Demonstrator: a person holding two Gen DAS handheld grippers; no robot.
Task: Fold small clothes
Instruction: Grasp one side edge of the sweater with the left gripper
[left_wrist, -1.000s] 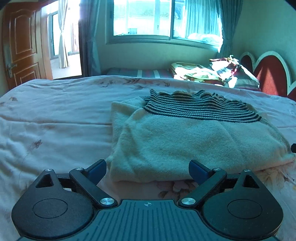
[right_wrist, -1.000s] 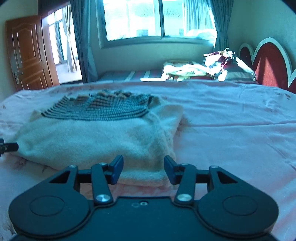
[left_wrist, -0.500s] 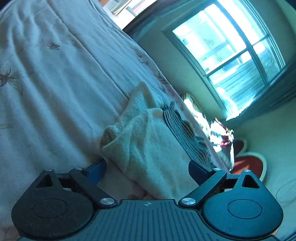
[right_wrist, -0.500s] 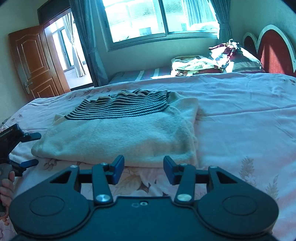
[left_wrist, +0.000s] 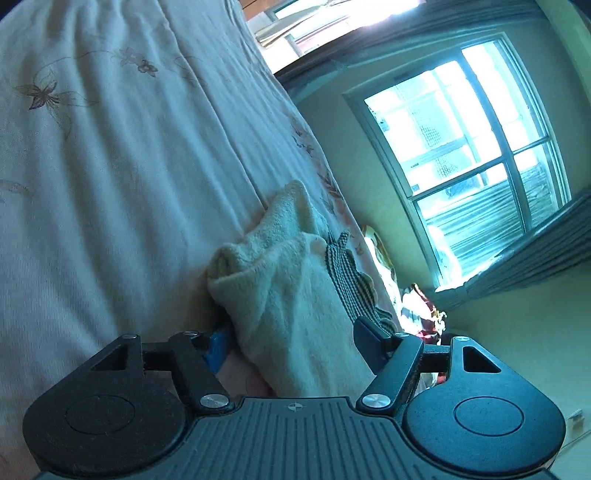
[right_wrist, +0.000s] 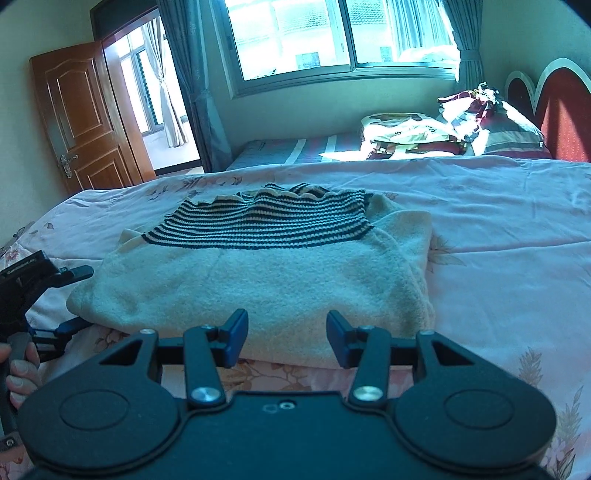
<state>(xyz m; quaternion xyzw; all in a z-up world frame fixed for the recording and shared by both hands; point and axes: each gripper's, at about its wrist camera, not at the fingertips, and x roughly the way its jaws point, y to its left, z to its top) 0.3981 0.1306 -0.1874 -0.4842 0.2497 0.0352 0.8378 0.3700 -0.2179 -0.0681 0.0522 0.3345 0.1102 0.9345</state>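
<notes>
Left tool (left_wrist: 291, 341) rolled; cream sweater (right_wrist: 258, 280) folded

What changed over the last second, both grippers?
The left gripper rolled onto its side and dropped to the near left corner of the folded sweater; its jaws now straddle that edge, one under and one over, and are closing. The right gripper drifted a little along the near edge, still open and holding nothing. The sweater lies as before on the bed.

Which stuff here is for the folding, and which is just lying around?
For the folding:
- cream sweater with striped band
- left gripper, jaws closing around the sweater's end
- right gripper, open by the near edge

Just lying around:
- pillows
- wooden door
- curtains
</notes>
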